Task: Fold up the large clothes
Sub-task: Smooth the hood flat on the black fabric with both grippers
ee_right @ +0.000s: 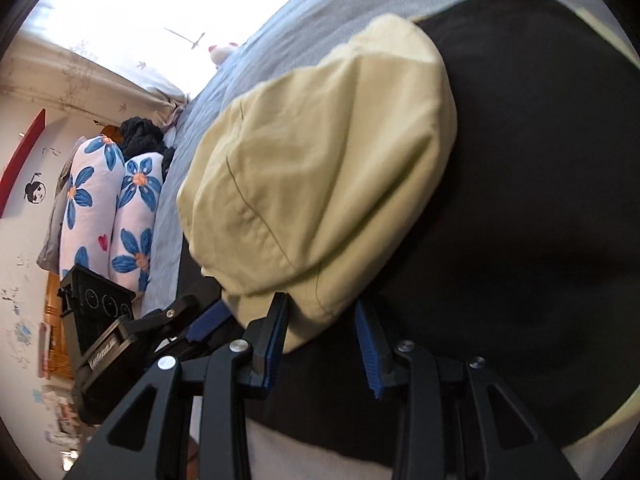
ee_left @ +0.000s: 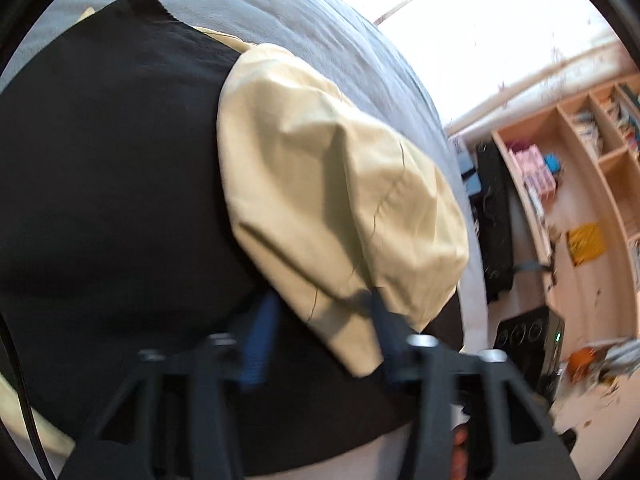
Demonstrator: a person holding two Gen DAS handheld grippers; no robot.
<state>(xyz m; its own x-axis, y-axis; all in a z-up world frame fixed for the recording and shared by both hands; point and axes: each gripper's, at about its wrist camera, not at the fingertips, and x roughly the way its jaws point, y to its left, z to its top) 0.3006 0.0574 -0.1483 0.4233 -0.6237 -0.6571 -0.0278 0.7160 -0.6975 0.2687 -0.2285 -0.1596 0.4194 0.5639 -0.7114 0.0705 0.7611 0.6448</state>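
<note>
A pale yellow garment [ee_left: 328, 192] lies folded over on a black cloth [ee_left: 108, 168] spread on a bed; it also shows in the right wrist view [ee_right: 320, 168] on the same black cloth [ee_right: 520, 200]. My left gripper [ee_left: 320, 312] is open, its fingers astride the garment's near edge. My right gripper [ee_right: 324, 312] is open too, its blue-padded fingers [ee_right: 368, 344] on either side of the garment's near corner. The other gripper [ee_right: 132, 336] shows at the left of the right wrist view.
The bed has a grey sheet [ee_left: 320, 20]. Wooden shelves [ee_left: 580, 152] with small items stand to the right. Two flowered pillows [ee_right: 108, 208] and a dark bundle [ee_right: 140, 136] lie at the bed's left. The floor [ee_left: 592, 400] is littered.
</note>
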